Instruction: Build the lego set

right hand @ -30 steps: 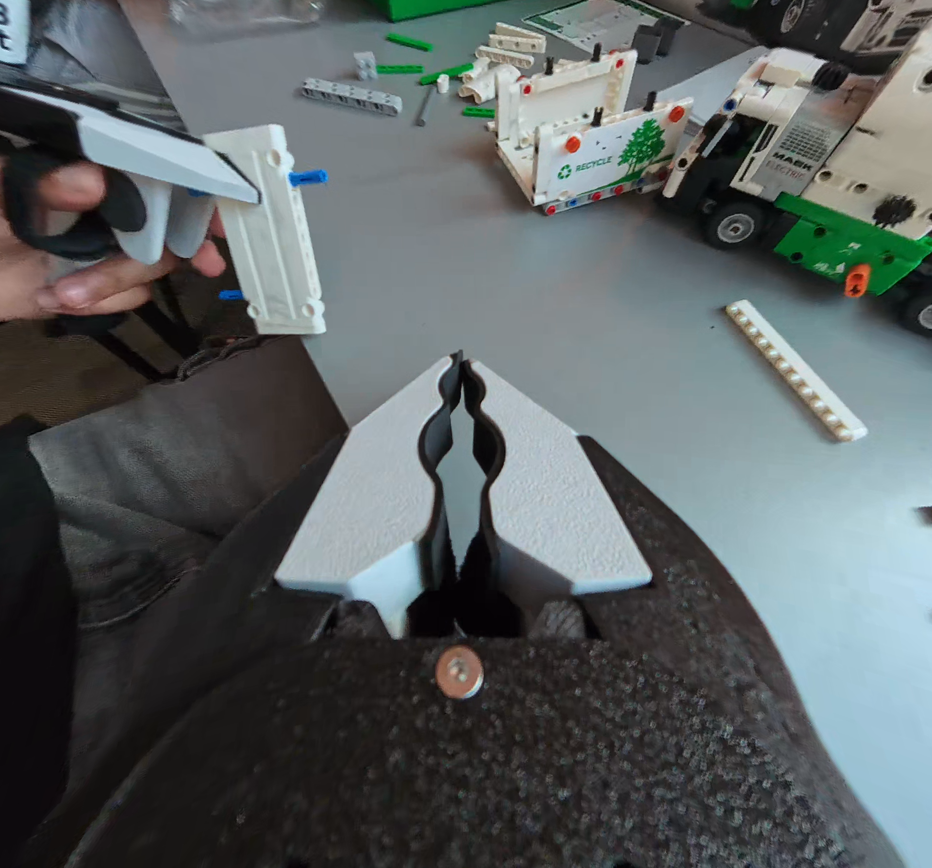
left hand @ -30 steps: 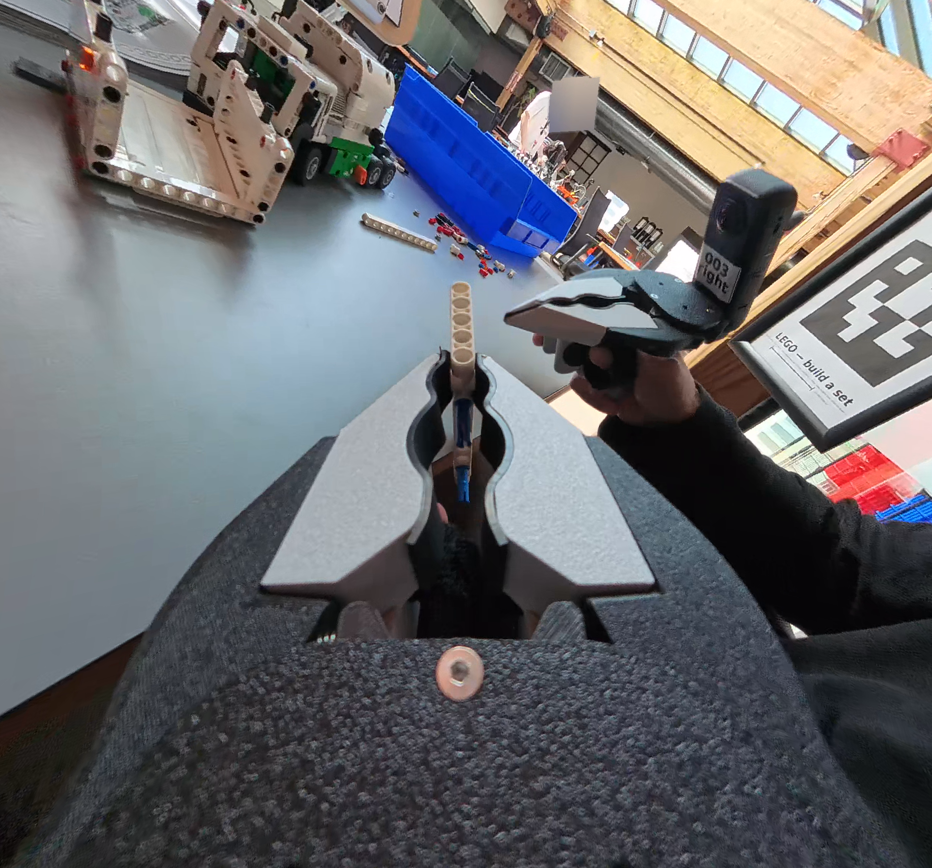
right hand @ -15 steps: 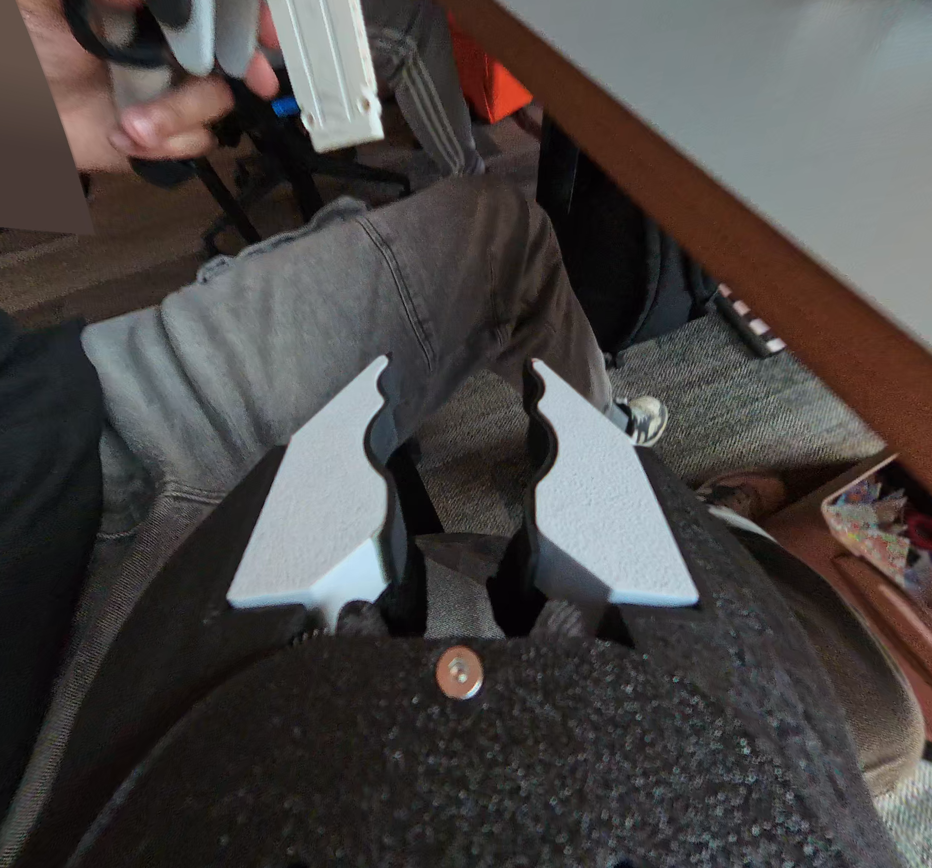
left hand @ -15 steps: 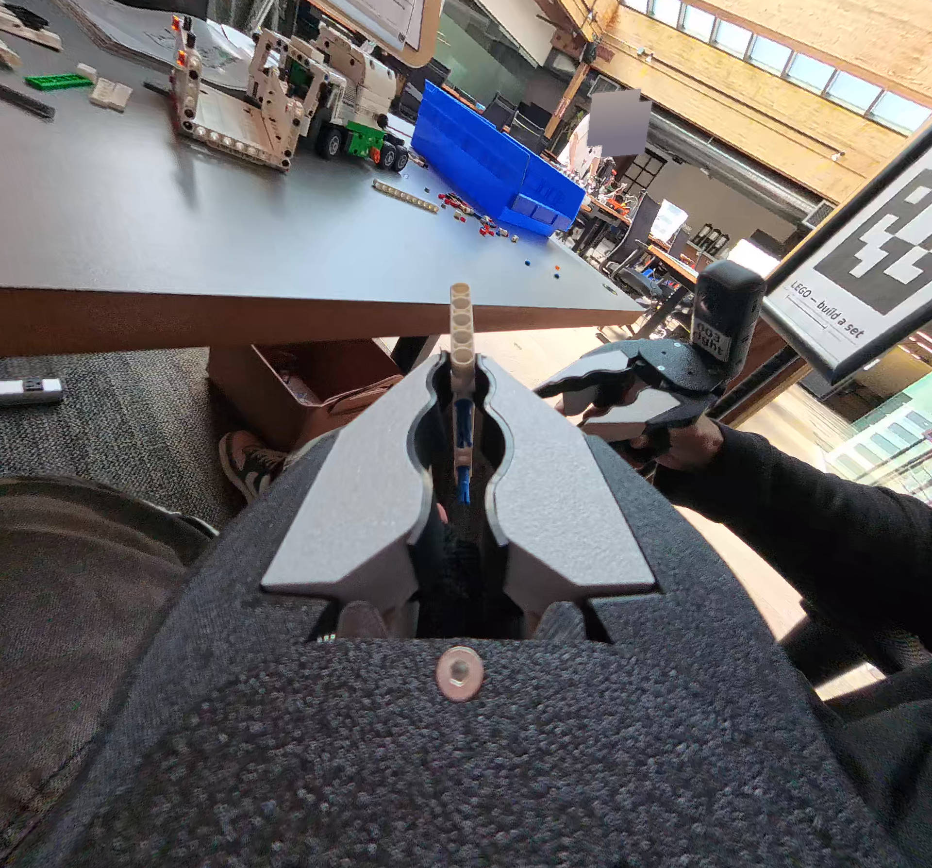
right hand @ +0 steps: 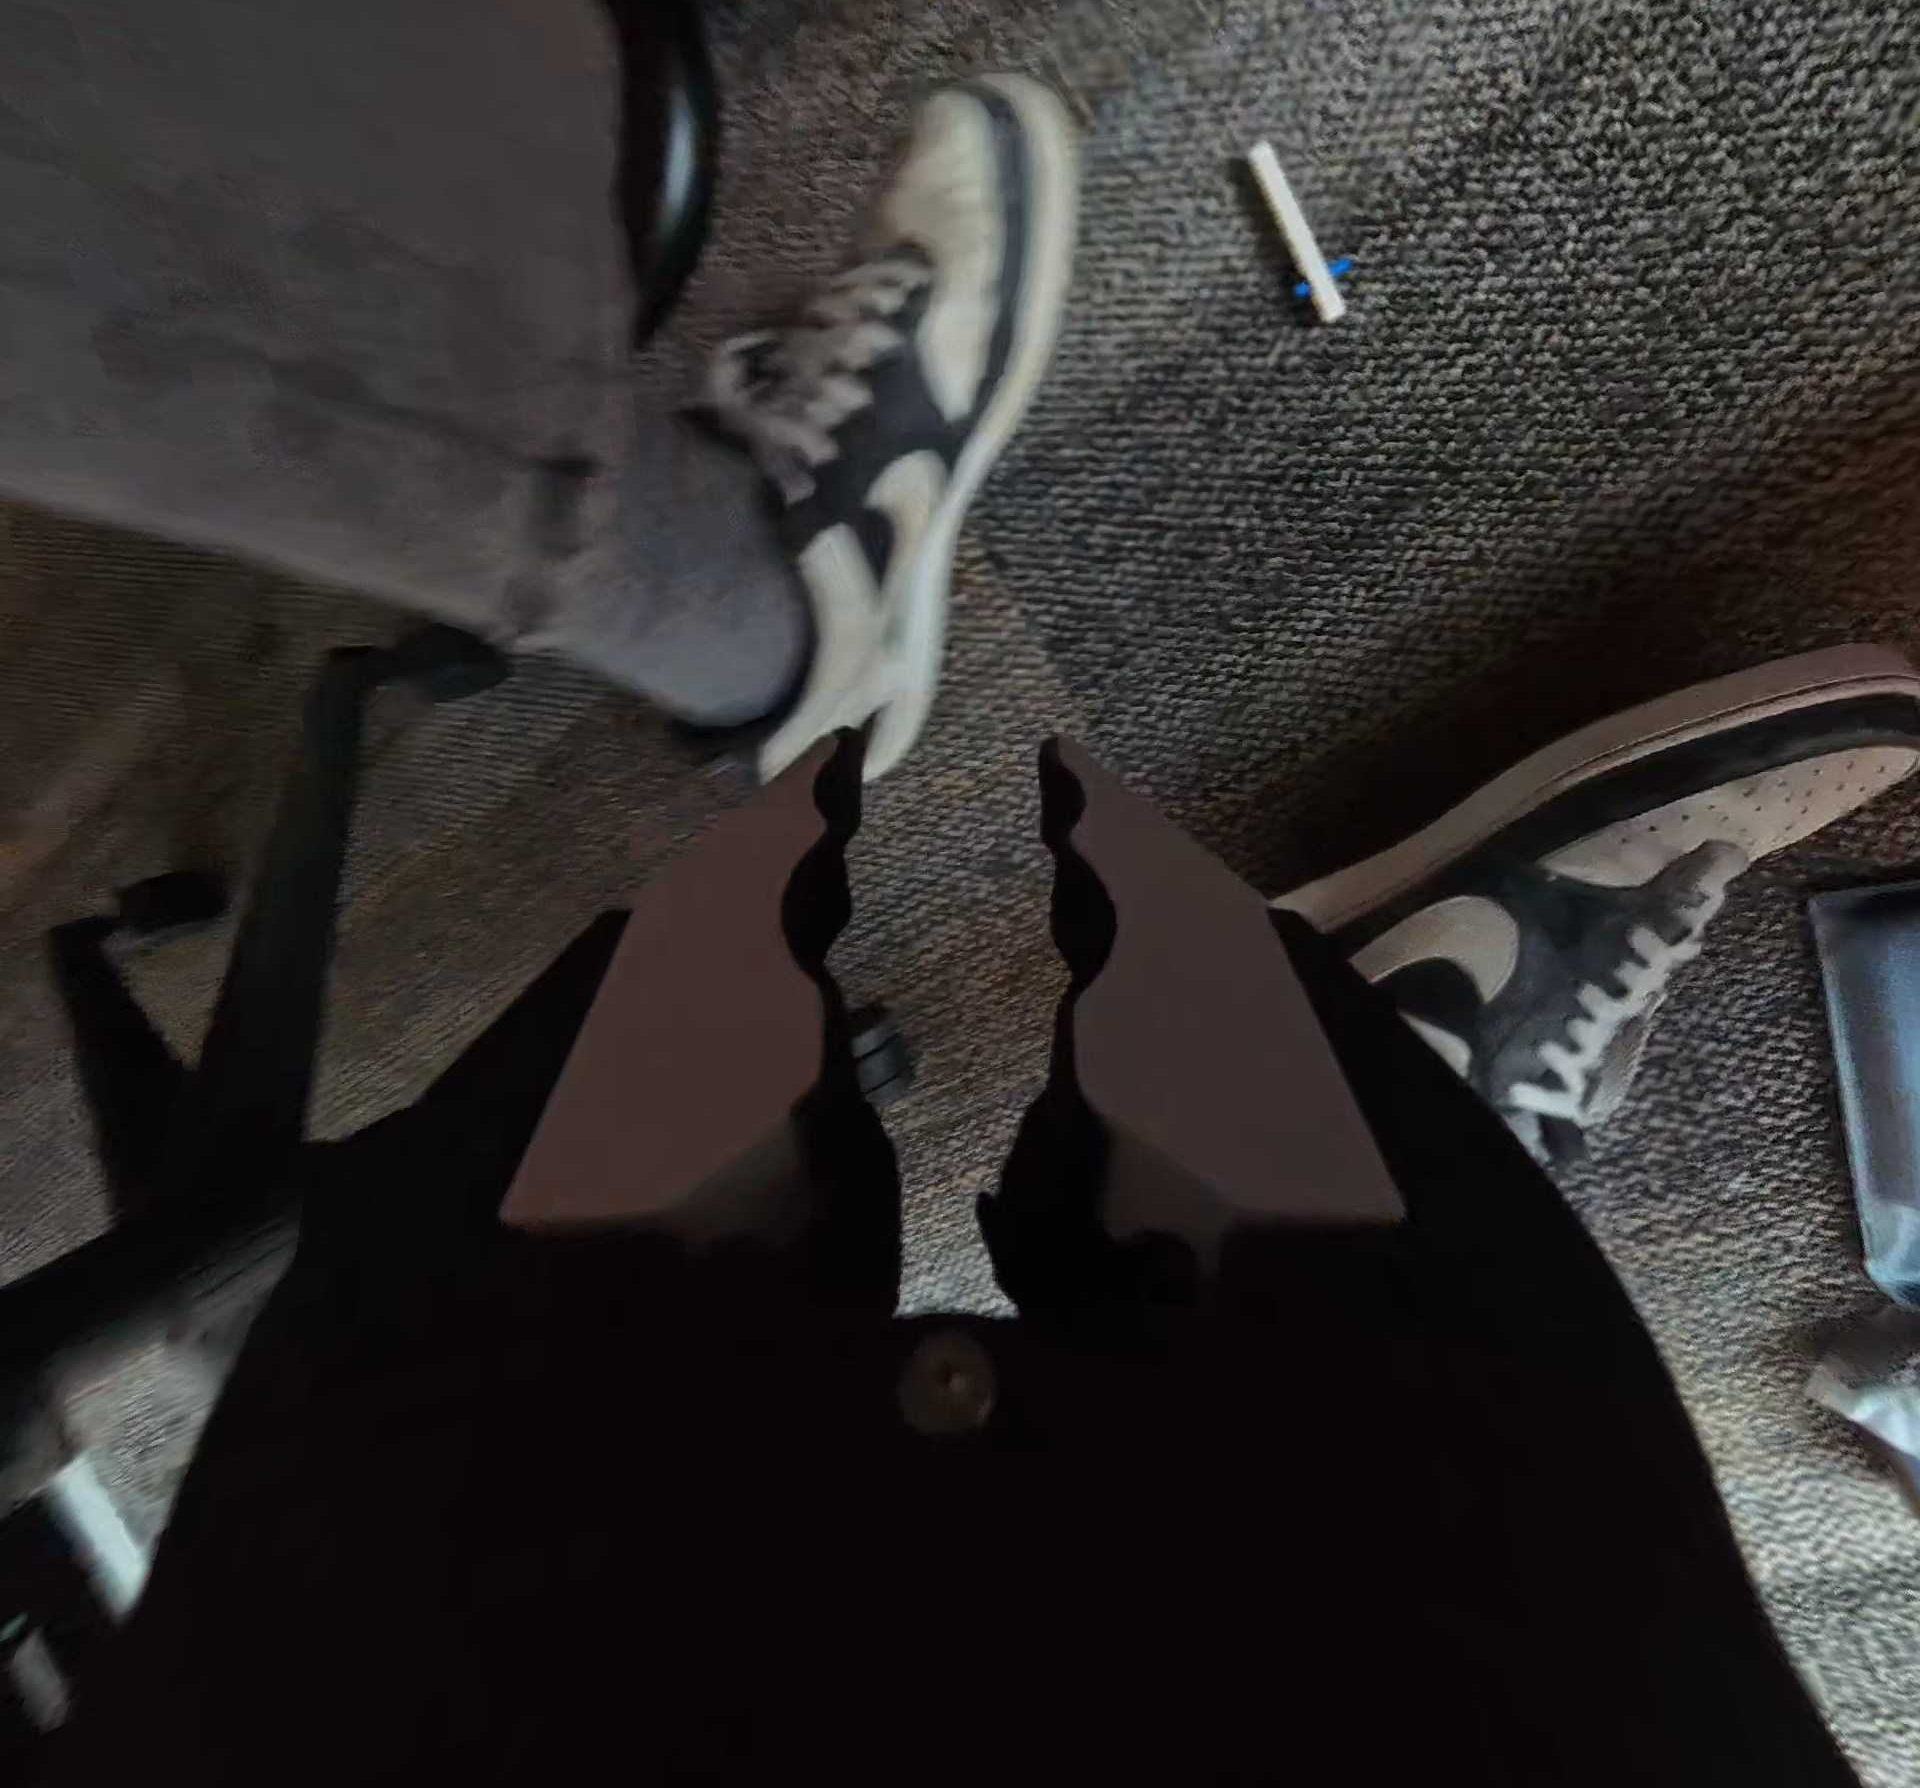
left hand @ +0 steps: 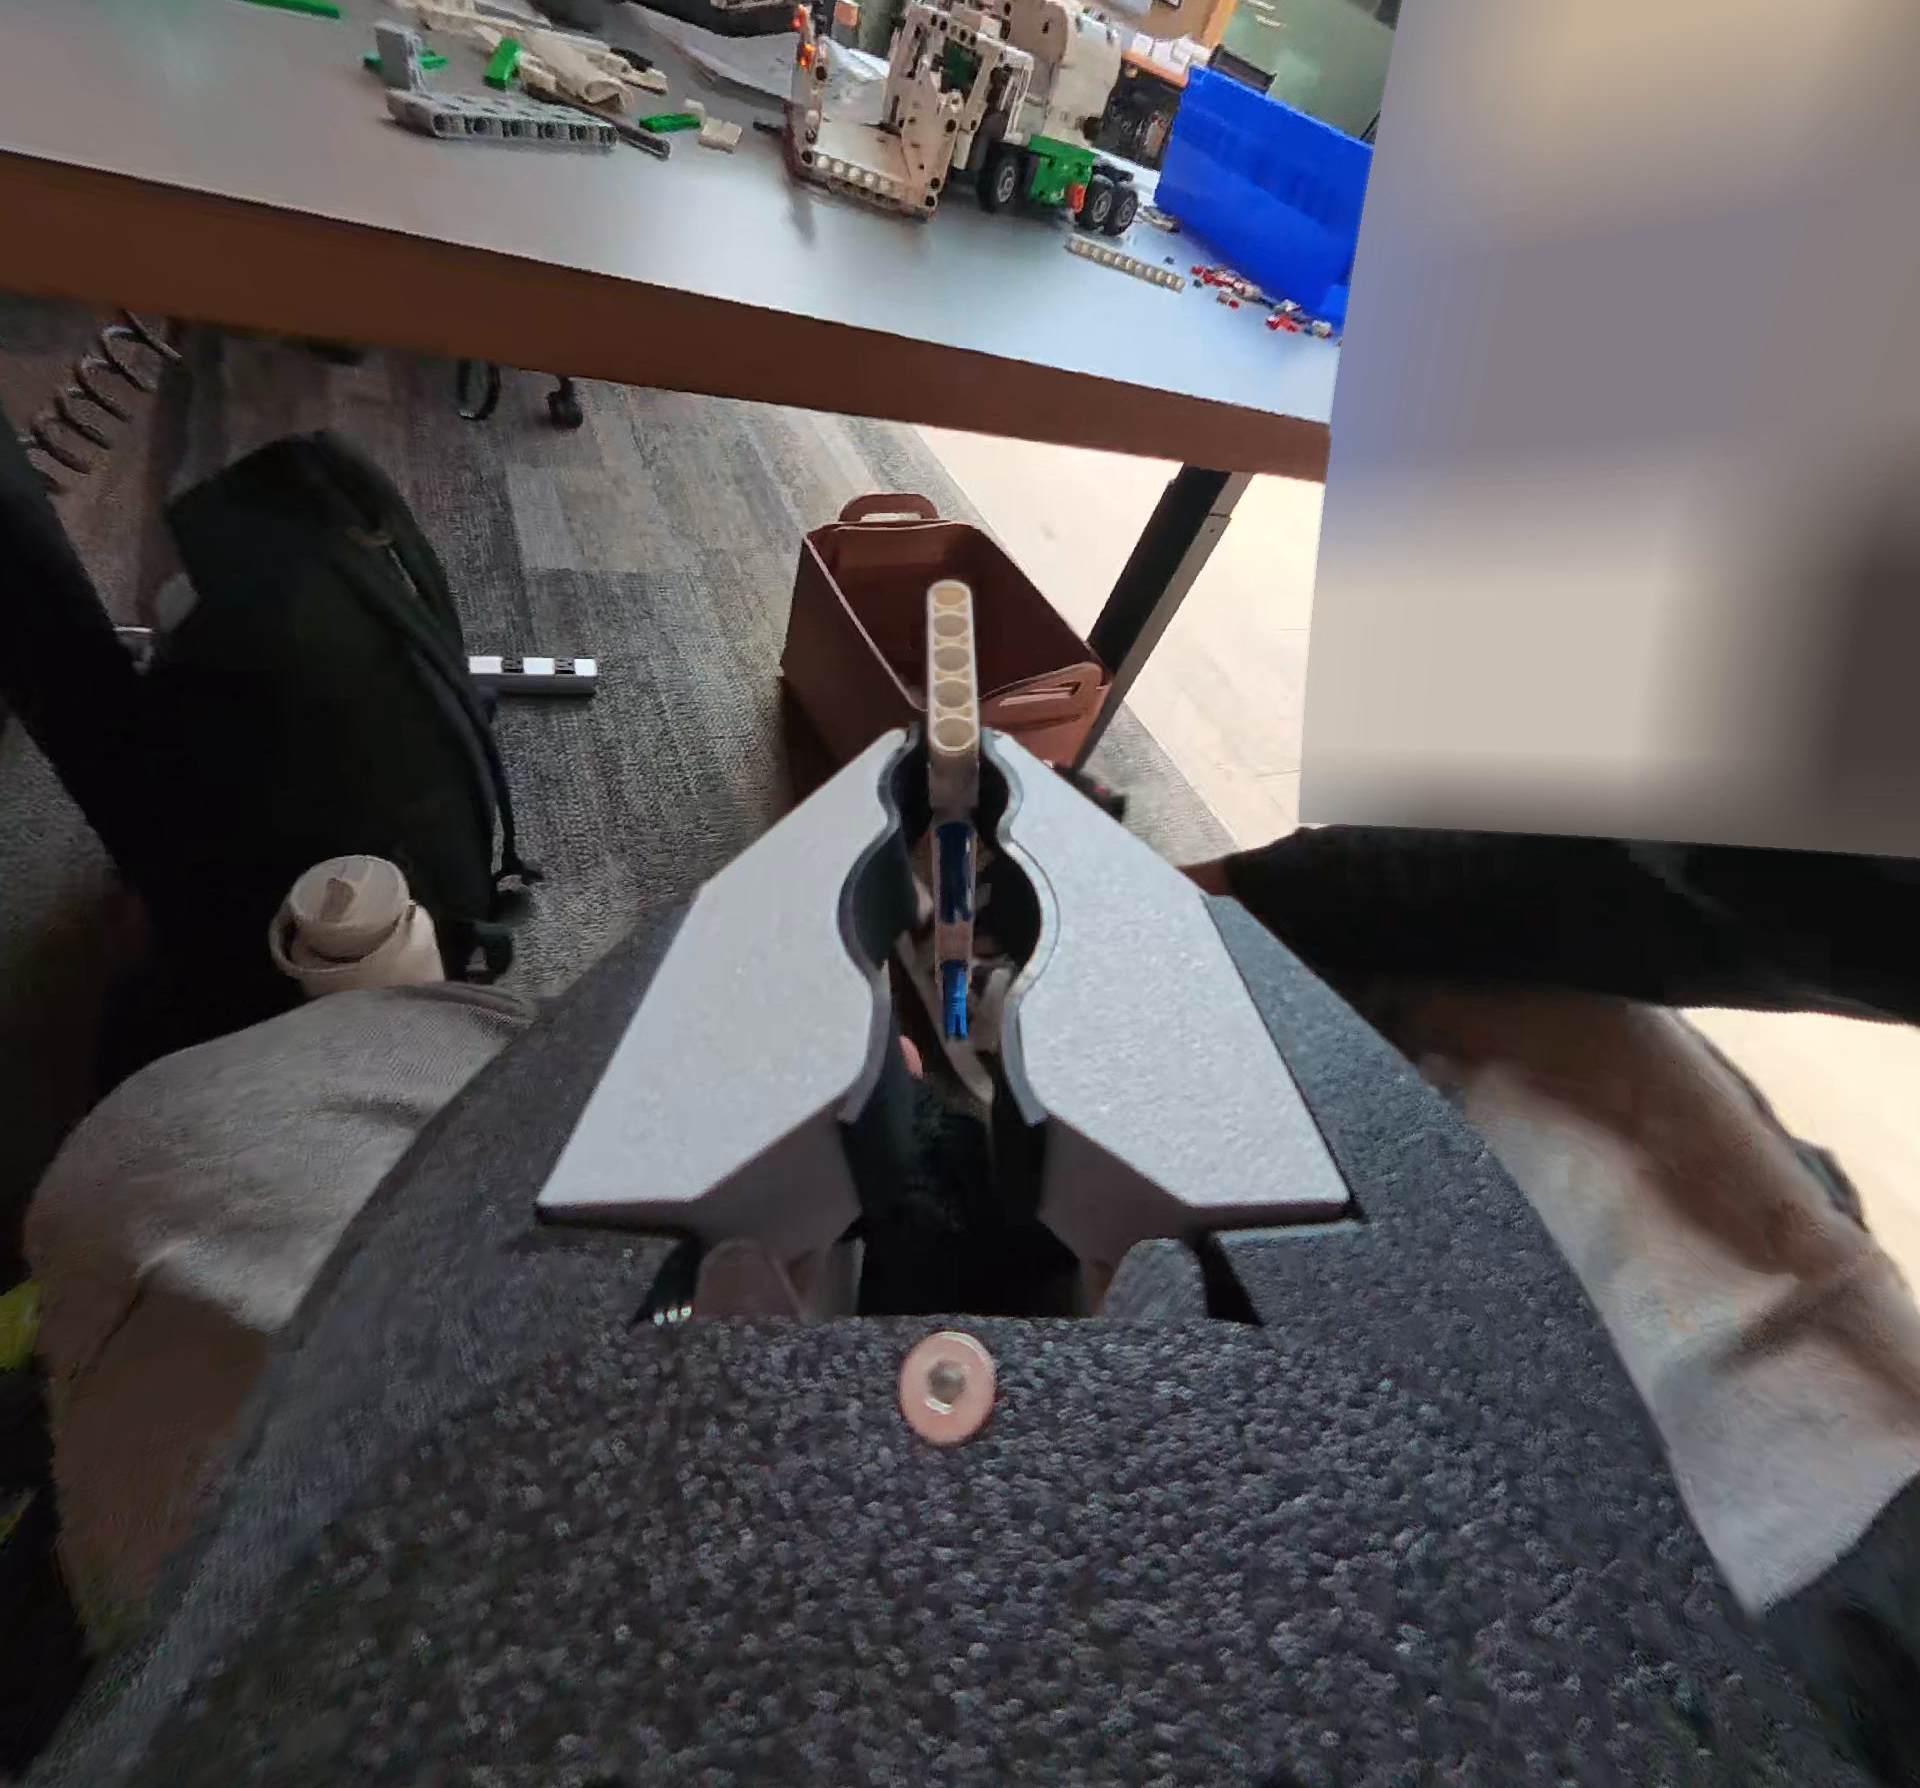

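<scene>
Grey carpet [right hand: 1455, 491], white beam [right hand: 1294, 230] lying on it, table [left hand: 727, 284] above

Blue bin [left hand: 1262, 164], white beam [right hand: 1294, 230] w/ blue pins.

the left tool [left hand: 954, 751] is clamped level below table height, while the right tool [right hand: 948, 762] points floorward, jaws parted.
</scene>
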`<act>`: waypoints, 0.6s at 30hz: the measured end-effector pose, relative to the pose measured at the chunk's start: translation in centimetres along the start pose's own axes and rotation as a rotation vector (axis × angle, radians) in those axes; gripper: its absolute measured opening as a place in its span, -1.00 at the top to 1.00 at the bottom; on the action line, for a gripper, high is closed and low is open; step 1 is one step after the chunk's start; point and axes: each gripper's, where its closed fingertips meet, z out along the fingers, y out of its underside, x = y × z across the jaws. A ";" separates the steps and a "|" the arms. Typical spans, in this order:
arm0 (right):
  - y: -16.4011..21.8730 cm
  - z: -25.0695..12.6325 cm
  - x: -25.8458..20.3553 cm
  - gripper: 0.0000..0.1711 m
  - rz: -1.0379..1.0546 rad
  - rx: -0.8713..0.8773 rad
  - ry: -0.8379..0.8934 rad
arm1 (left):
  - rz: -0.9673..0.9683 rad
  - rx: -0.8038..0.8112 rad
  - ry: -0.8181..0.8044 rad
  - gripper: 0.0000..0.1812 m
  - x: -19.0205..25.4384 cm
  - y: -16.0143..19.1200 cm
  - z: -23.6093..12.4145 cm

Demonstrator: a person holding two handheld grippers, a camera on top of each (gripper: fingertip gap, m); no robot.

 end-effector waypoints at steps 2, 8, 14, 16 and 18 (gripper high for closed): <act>-0.1 5.5 4.0 0.62 -0.009 -0.027 0.056 | -0.080 0.016 0.042 0.96 0.1 -0.4 -0.1; -5.4 19.5 11.1 0.62 -0.081 0.149 0.129 | -0.209 -0.068 0.112 0.97 -1.2 2.2 -0.6; -11.1 30.0 14.5 0.67 -0.255 0.078 0.080 | -0.272 -0.158 0.118 0.95 -3.3 5.2 1.0; -10.8 32.6 15.0 0.67 -0.335 -0.023 0.067 | -0.317 -0.159 0.149 0.95 -3.3 5.1 1.8; -10.5 34.2 15.1 0.72 -0.409 -0.094 0.066 | -0.322 -0.163 0.159 0.95 -3.4 5.0 2.2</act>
